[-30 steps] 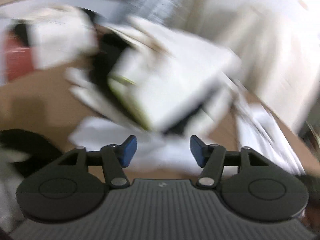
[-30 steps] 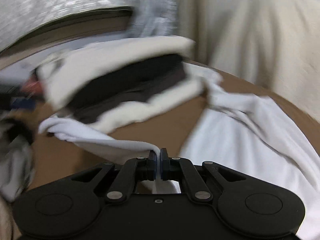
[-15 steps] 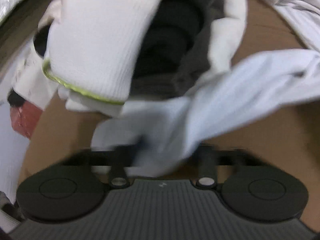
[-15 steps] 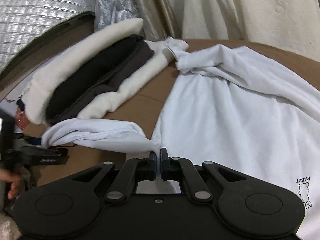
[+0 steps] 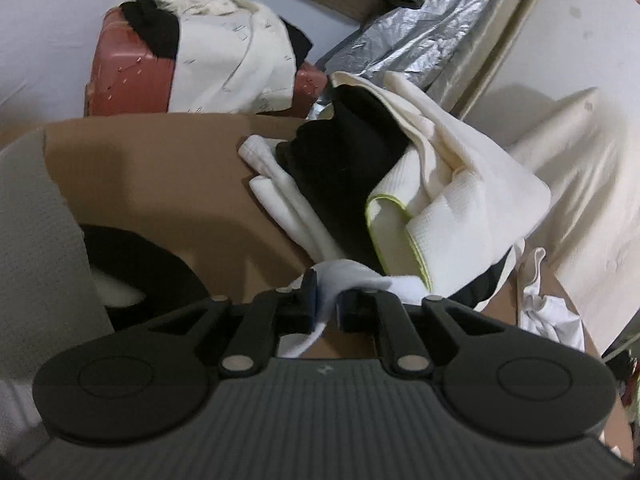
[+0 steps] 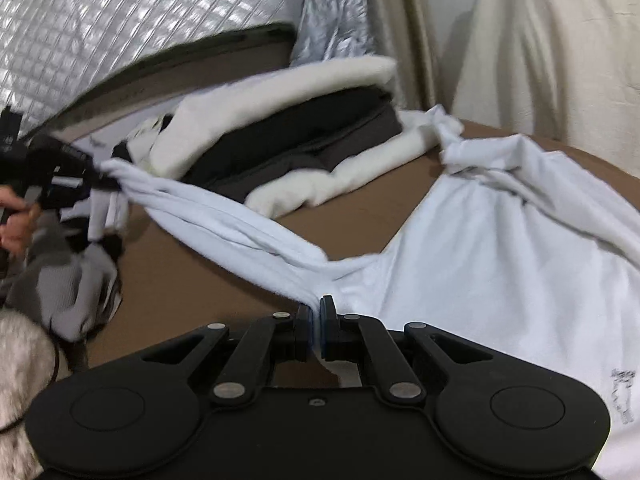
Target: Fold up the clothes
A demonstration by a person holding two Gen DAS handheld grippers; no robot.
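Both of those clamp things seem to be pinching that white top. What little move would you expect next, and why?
Probably carrying the sleeve across onto the body. The left gripper and right gripper are both shut on the white cotton sweatshirt, with its sleeve stretched between them above the brown table, while the body lies spread flat. That looks ready for a fold.

A white garment [image 6: 500, 264] lies spread over the right side of the brown worktop [image 6: 192, 272], wrinkled toward its far edge, with a small printed figure near its right edge. One sleeve is pulled out in a twisted band, lifted off the worktop and running left. Beyond it sits a stack of folded clothes [image 6: 288, 136], cream and black layers alternating.
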